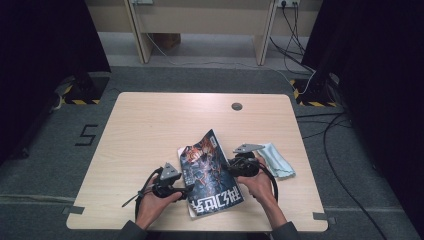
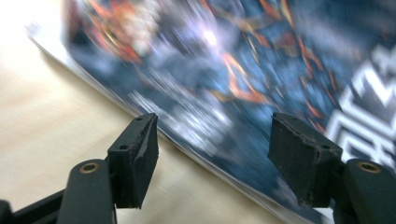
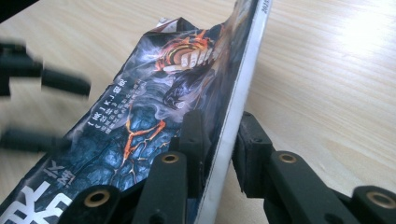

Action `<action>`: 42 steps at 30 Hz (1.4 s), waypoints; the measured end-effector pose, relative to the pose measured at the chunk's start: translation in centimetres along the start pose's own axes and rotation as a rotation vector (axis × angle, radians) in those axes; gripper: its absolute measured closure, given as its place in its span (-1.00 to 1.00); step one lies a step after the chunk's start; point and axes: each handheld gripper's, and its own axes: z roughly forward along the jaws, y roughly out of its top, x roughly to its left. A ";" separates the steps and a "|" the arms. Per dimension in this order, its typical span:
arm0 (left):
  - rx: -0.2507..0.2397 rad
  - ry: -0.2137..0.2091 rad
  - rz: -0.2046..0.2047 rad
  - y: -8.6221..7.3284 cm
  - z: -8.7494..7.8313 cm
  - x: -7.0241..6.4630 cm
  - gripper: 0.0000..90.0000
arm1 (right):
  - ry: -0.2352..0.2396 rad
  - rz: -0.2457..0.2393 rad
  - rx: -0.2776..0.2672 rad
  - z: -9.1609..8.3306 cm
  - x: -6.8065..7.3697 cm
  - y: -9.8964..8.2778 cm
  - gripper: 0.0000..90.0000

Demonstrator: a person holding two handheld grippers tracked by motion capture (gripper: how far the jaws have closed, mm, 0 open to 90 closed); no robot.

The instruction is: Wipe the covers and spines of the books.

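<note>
Jaws of my right gripper (image 3: 217, 154) pinch the long edge of the magazine (image 1: 210, 172), one pad on the glossy cover, the other behind the page block; jaws of my left gripper (image 2: 215, 158) stand spread at the opposite edge, pressing on nothing. Item: one magazine, thin, soft-bound, lying near the front middle of the table (image 1: 150, 125), its right side lifted off the wood and the cover bowed. Cover: coated paper, dark blue with orange and white print, large white characters at the near end; I judge it slippery under rubber pads. Body: a slim stack of white-edged pages, light, limp, prone to sag and fan when held by one side. Far corner looks creased or curled. Best hold, in my judgement: along the bound edge or deep over the full page block, both pads square, since a shallow pinch may catch the cover alone and tear it. Adjacent: a folded pale cloth (image 1: 277, 160), soft, just behind my right hand (image 1: 260, 185). Table: pale wood-grain laminate, smooth, flat.
</note>
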 end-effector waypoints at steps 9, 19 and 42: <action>-0.080 0.014 -0.039 0.7 -1.1 2.5 -0.35 | 0.065 -0.112 0.019 -0.6 1.1 0.3 0.78; -0.127 -0.081 0.038 2.2 -0.9 3.5 -0.48 | 0.137 -0.203 0.060 -1.2 2.7 -0.1 0.82; -0.147 -0.285 0.229 2.0 -0.4 4.3 -0.20 | 0.212 -0.339 0.100 -1.7 5.4 0.4 0.84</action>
